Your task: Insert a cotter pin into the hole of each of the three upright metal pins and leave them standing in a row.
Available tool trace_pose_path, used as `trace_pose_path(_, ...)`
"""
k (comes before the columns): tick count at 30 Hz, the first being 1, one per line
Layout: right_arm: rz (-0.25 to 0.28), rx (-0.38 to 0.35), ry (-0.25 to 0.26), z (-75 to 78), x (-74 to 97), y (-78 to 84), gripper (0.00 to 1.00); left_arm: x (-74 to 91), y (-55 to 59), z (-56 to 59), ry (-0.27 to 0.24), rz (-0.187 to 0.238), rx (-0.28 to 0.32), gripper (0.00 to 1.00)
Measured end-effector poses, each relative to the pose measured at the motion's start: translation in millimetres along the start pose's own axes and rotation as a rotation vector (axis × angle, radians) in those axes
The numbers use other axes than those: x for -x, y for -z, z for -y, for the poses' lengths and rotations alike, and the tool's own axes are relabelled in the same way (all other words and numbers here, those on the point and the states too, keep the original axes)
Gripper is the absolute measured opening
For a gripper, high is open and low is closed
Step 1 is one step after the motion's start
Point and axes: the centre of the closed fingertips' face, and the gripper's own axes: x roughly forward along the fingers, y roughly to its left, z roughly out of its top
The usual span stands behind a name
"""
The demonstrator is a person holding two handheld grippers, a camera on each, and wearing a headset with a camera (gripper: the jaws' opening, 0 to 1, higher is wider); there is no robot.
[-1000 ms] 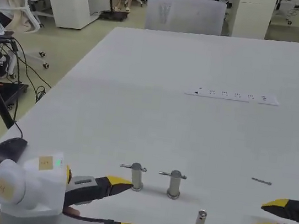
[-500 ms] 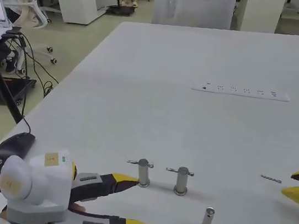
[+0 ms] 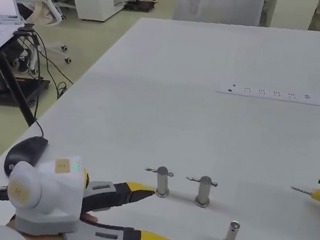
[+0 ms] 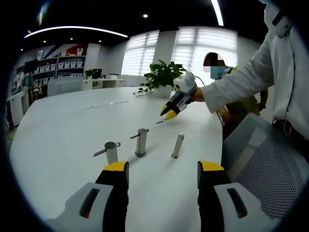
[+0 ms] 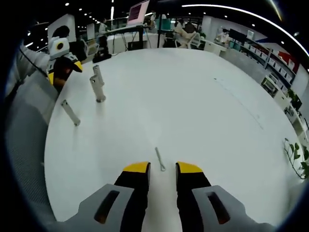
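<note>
right gripper moved up to cotter pin, jaws apart

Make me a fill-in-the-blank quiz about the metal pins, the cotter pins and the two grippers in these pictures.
1. ___ upright pins already hold a cotter pin: the left pin and the middle pin.
2. The third pin, nearest the person, carries ___ cotter pin.
3. The loose cotter pin lies on the table at the tips of the ___ gripper.
4. The left gripper has its jaws ___.
Missing words: two; no; right; open.
</note>
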Motion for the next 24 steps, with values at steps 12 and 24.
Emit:
trace_pose_path(12, -0.077, 0.052, -0.079, -2.9, -13.6, 1.8, 0.16, 5.3, -0.1, -0.6, -0.001, -0.003, 0.002, 0.57)
trace_pose_path(24, -0.142, 0.112, -0.117, -2.2, -17.7, 6.7, 0.10, 6.8, 0.2, -2.3, -0.009, -0.006, 0.006, 0.57)
